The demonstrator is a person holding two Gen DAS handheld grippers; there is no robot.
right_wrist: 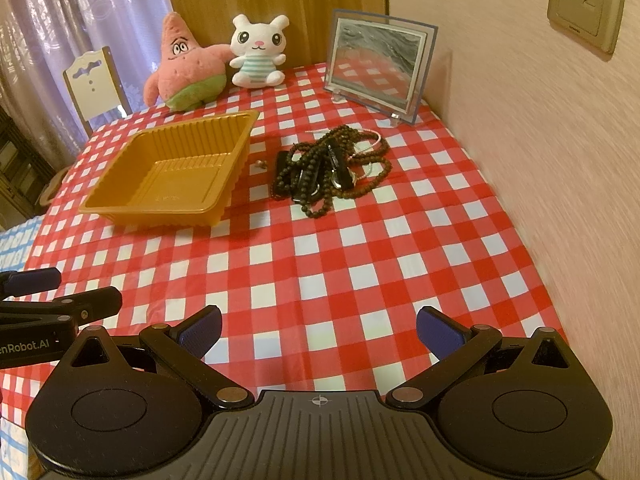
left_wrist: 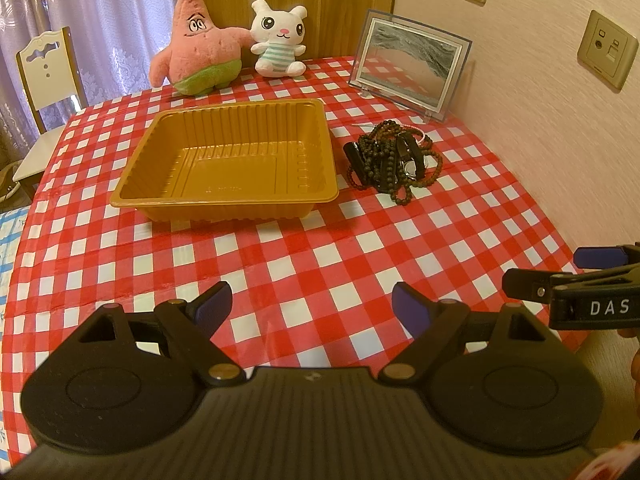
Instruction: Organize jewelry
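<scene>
A tangled pile of dark bead bracelets, watches and a thin pink cord (left_wrist: 394, 158) (right_wrist: 332, 166) lies on the red-and-white checked tablecloth, just right of an empty gold plastic tray (left_wrist: 224, 204) (right_wrist: 120, 210). A small bead-like piece (right_wrist: 260, 164) lies between tray and pile. My left gripper (left_wrist: 310, 308) is open and empty, low over the near table, well short of the tray. My right gripper (right_wrist: 318, 330) is open and empty, near the front edge, well short of the pile. Each gripper's fingers show at the other view's edge (left_wrist: 576, 276) (right_wrist: 60, 300).
A pink starfish plush (left_wrist: 196, 46) and a white bunny plush (left_wrist: 278, 38) sit at the far edge. A sand-art picture frame (left_wrist: 412, 62) stands at the back right against the wall. A white chair (left_wrist: 48, 76) stands left of the table.
</scene>
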